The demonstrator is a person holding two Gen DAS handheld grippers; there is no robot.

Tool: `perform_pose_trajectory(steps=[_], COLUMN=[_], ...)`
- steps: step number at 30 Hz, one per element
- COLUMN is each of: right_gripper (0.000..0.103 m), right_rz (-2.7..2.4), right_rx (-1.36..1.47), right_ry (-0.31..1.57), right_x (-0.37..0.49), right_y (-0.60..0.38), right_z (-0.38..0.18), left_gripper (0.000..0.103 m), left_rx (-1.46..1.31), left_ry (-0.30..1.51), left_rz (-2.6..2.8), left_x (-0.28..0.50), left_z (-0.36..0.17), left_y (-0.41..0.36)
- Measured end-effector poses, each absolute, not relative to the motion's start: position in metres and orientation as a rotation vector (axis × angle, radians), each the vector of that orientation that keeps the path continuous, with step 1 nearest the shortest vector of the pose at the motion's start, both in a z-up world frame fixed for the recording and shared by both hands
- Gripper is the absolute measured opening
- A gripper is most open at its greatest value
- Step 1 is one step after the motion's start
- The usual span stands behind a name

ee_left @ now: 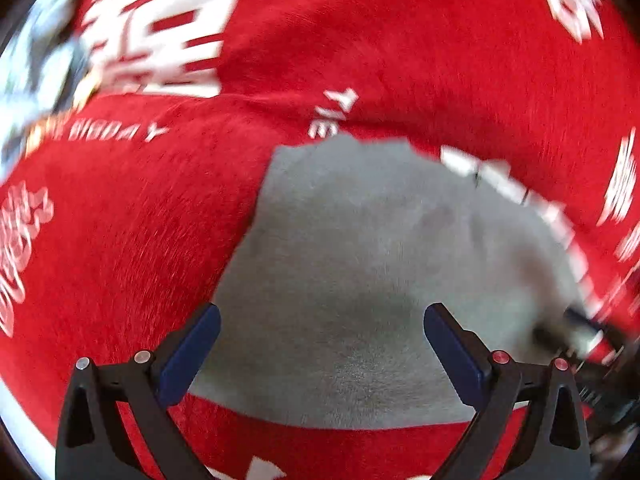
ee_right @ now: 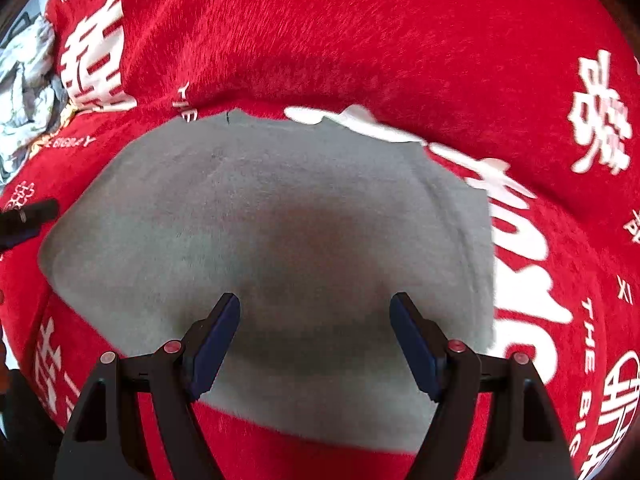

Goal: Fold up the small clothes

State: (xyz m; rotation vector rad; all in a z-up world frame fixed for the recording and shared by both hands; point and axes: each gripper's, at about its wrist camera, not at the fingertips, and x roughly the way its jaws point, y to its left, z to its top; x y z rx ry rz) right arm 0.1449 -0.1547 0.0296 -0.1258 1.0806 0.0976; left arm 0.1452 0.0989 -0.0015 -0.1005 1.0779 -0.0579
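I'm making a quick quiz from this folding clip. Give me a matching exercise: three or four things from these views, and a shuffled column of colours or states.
Things:
1. small garment
2. blanket
3. left gripper
4. crumpled cloth

Colours or states:
A. red with white lettering
B. open, nothing between the pads
C. grey, lying flat
D. pale, bunched at the blanket's edge

Pairs: 1-C, 2-A, 3-B, 4-D
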Motion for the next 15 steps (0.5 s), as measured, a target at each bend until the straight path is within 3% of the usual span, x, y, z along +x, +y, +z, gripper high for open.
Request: perform_pose_trajectory(steps=[4, 15], right_gripper=[0.081, 0.082], right_rz=[0.119, 0.020], right_rx=[-0.116, -0.049], right_ry=[1.079, 1.030], right_x=[0.146, 0.128], right_y=[-0.163, -0.228], right_z=[0.022, 0.049], left_gripper=[0.102, 0.102], left_rx=[0.082, -0.080], left_ry=[1.131, 1.098], left_rz=[-0.032, -0.059], left_x=[0.147, 0.160], left_z=[-0.025, -0.015], left_y=[0.080, 0.135])
